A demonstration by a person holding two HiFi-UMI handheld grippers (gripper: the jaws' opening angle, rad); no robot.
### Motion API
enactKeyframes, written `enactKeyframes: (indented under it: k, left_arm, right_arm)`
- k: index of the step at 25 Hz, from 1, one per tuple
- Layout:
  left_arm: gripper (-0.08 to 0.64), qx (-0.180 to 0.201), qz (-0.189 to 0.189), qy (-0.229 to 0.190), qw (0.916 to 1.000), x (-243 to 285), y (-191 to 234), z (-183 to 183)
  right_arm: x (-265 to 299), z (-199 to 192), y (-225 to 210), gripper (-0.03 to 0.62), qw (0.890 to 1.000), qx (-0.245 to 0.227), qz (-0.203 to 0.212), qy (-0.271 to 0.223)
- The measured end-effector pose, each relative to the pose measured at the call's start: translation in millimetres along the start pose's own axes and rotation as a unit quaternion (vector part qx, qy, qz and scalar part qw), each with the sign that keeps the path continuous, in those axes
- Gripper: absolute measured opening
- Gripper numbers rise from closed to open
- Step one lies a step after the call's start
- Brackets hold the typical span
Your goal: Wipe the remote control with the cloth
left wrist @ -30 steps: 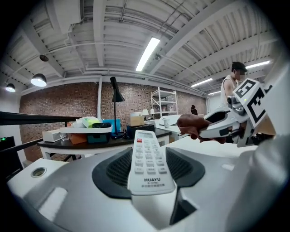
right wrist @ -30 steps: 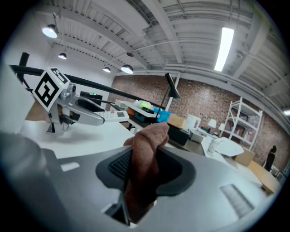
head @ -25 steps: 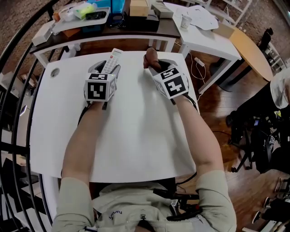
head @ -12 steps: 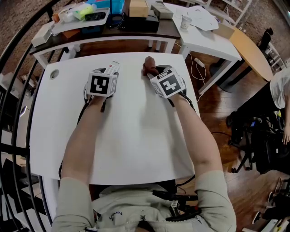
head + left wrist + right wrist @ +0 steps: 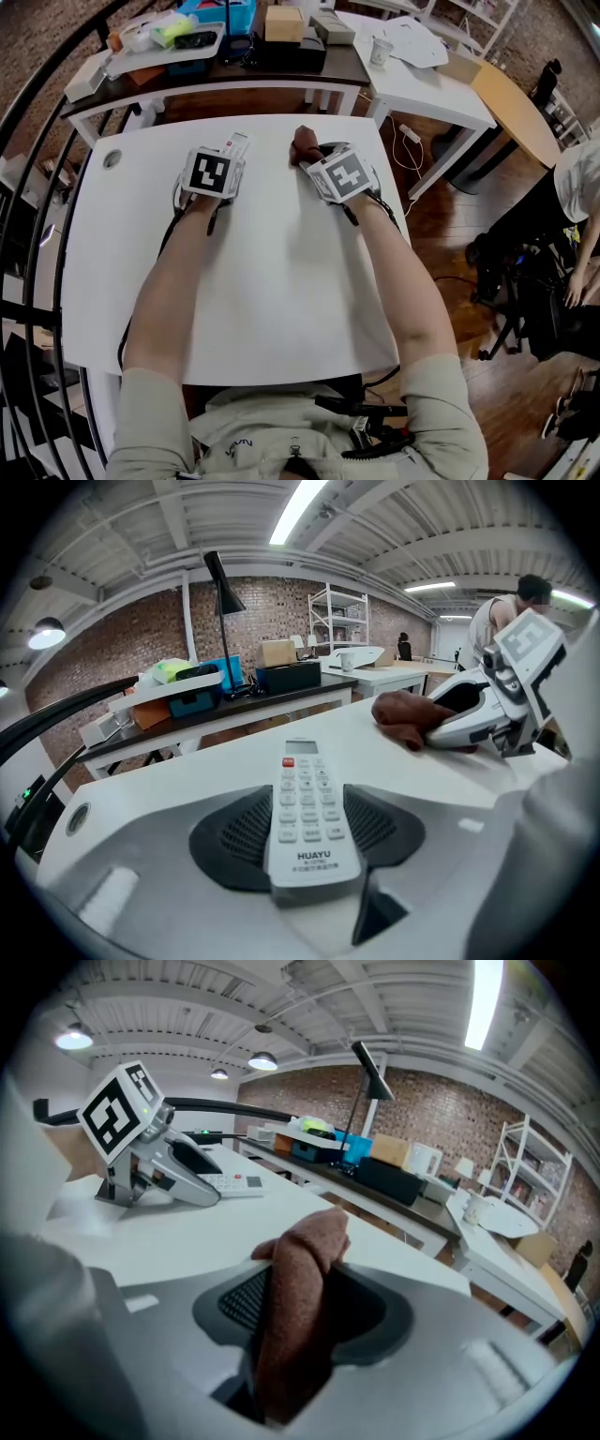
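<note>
A white remote control (image 5: 305, 808) with a red button lies lengthwise between the pads of my left gripper (image 5: 306, 841), which is shut on it, low over the white table (image 5: 281, 281). In the head view its tip (image 5: 235, 142) sticks out beyond the left gripper (image 5: 225, 156). A brown cloth (image 5: 295, 1307) stands bunched between the jaws of my right gripper (image 5: 302, 1309). Those jaws are opening: the cloth leans on the left pad and a dark gap shows at the right pad. In the head view the cloth (image 5: 304, 144) rests near the table's far edge, in front of the right gripper (image 5: 315, 159).
A dark side table (image 5: 234, 58) behind holds trays, boxes and a blue bin. A white table (image 5: 422, 75) with a paper cup and papers stands at the back right. A round cable hole (image 5: 112, 158) marks the tabletop's left. Black railing runs along the left; a person stands at the right edge.
Both grippers have sunk toward the tabletop and tipped further down. The remote now lies flatter and less of it shows beyond the left gripper's cube.
</note>
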State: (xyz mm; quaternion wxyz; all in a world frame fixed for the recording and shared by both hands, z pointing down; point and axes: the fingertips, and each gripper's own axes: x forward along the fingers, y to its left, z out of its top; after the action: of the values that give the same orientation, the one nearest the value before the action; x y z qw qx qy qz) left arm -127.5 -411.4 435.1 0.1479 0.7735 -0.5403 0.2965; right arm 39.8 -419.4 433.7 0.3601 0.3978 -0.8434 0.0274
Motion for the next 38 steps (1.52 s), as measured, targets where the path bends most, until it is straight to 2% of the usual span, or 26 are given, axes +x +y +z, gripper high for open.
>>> enactKeyframes:
  k: [4,7,9,12,14,18,21,23,28,32,38]
  left_arm:
    - [0.247,0.0,0.026,0.029,0.9992,-5,9,-11]
    - [0.287,-0.005,0.005,0.001,1.0,-2,1,-2]
    - [0.317,-0.006,0.025,0.012,0.9996,-7,8,-8]
    - [0.323,-0.004,0.051,0.016,0.9986,-15,18,-13]
    - [0.325,-0.008,0.05,-0.003,0.9987,-23,18,-10]
    - [0.309,-0.003,0.018,-0.103,0.9946,-48,1,22]
    - [0.28,0.004,0.016,-0.162,0.9867,-85,-12,41]
    - [0.264,0.007,0.013,-0.204,0.9789,-115,-24,51]
    - [0.232,0.05,0.01,-0.302,0.952,-194,-59,61]
    - [0.19,0.068,0.022,-0.351,0.9337,-241,-79,55]
    - [0.148,0.051,0.026,-0.395,0.9171,-285,-94,40]
  right_arm:
    - [-2,-1,-1,0.227,1.0,0.009,0.002,-0.001]
    - [-6,1,-2,0.268,1.0,0.014,-0.001,-0.009]
    - [-10,3,-5,0.28,1.0,0.019,-0.009,-0.018]
    - [-21,7,-12,0.283,0.999,0.026,-0.025,-0.035]
    - [-31,10,-16,0.283,0.997,0.033,-0.038,-0.051]
    - [-63,30,-15,0.282,0.991,0.048,-0.055,-0.116]
    - [-97,50,-7,0.281,0.981,0.052,-0.068,-0.173]
    - [-122,61,4,0.257,0.975,0.043,-0.074,-0.206]
    - [-185,86,40,0.179,0.954,0.02,-0.08,-0.287]
    - [-226,93,63,0.113,0.942,0.013,-0.097,-0.322]
    - [-267,84,91,0.059,0.932,0.017,-0.11,-0.346]
